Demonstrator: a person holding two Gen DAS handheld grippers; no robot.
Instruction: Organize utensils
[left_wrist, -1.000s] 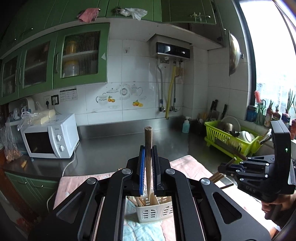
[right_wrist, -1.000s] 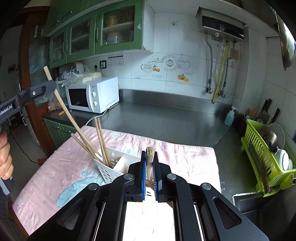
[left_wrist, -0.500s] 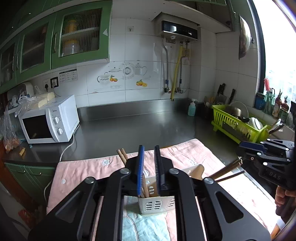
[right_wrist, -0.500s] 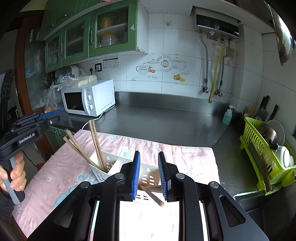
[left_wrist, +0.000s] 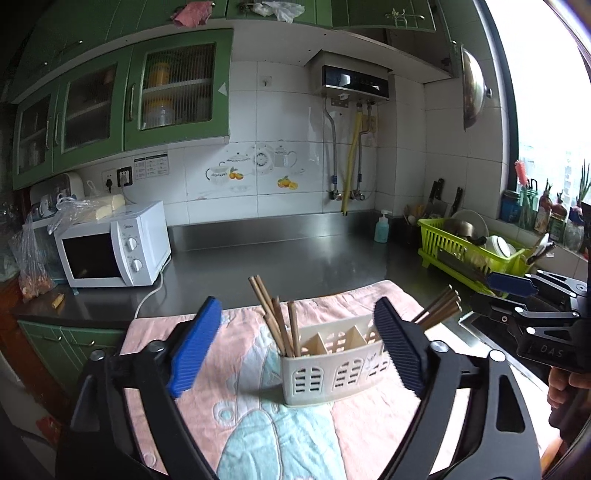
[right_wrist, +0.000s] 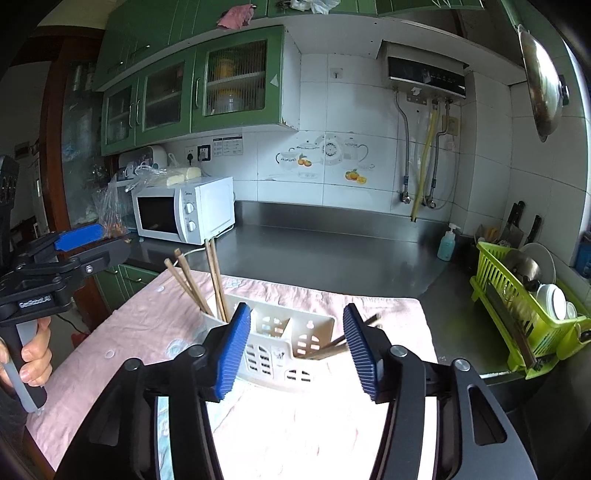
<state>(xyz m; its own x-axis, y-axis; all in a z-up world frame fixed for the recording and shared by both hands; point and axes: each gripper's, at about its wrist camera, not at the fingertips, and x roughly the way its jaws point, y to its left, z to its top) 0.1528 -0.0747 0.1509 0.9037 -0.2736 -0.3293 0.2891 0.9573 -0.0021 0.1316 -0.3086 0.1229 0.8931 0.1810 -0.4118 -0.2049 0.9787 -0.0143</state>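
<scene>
One cream perforated plastic utensil caddy (left_wrist: 334, 363) with three open compartments stood on a pink and pale-blue quilted cloth (left_wrist: 255, 424) spread over the dark stainless-steel table (left_wrist: 295, 258). Two bundles of brown wooden chopsticks were in it. The first bundle (left_wrist: 275, 317), about four sticks, stood nearly upright in the end compartment on the microwave side. The second bundle (left_wrist: 439, 308), three or four sticks as far as could be told, leaned out low over the opposite end; in the right wrist view these sticks (right_wrist: 343, 338) were partly hidden behind a pad. The middle compartment looked empty.

The room was a kitchen with white wall tiles, green glass-fronted wall cabinets (left_wrist: 122, 107) and a wall-mounted water heater (left_wrist: 354, 83). One white microwave oven (left_wrist: 114, 251) sat at the far left of the table, one lime-green plastic dish rack (right_wrist: 524, 314) loaded with dishes at the far right, and one blue soap bottle (left_wrist: 382, 227) stood by the back wall.

The left hand-held gripper (left_wrist: 297, 350) had its blue ribbed pads spread wide and held nothing, with the caddy showing between them. The right hand-held gripper (right_wrist: 297, 350) was likewise spread wide and empty, just above the caddy's near wall, touching neither it nor the sticks.
</scene>
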